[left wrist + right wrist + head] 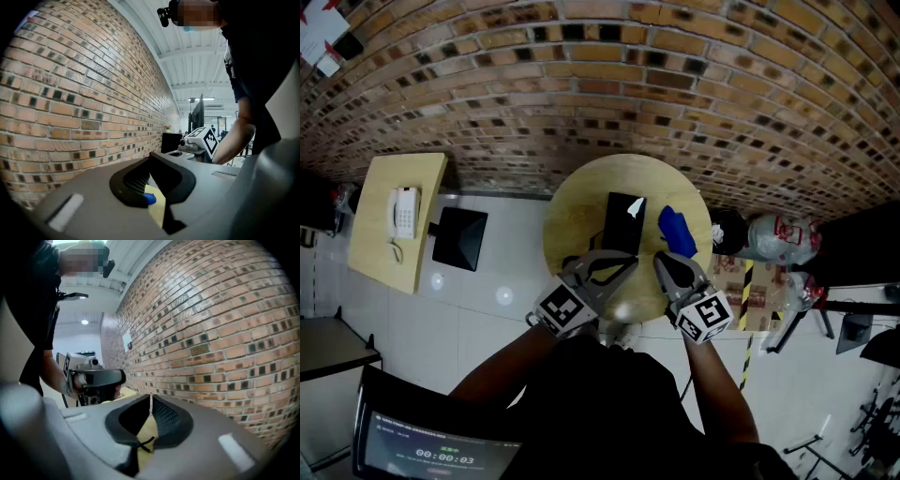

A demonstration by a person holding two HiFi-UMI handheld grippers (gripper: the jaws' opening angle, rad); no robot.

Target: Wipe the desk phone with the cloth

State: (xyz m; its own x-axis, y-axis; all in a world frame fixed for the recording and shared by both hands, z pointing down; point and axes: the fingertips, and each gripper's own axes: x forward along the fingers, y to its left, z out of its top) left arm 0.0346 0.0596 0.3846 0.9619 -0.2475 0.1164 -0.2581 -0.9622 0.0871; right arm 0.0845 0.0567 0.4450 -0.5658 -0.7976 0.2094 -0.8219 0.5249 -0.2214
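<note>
1. The cloth [677, 232] is blue and crumpled. It lies at the right of the round table [572, 202], just beside the black desk phone [623, 223].
2. I judge the cloth soft and light, so I'd pinch a raised fold.
3. The phone looks rigid and may slide when wiped.
4. My left gripper [623, 263] and right gripper [664, 262] are both closed on nothing. They sit side by side over the table's near edge, tips pointing toward the far wall.

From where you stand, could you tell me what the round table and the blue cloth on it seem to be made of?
Round table: probably wood or wood-look laminate, matt, going by its even pale tan top. Blue cloth: soft fabric, perhaps microfibre, since it lies crumpled in folds.
</note>
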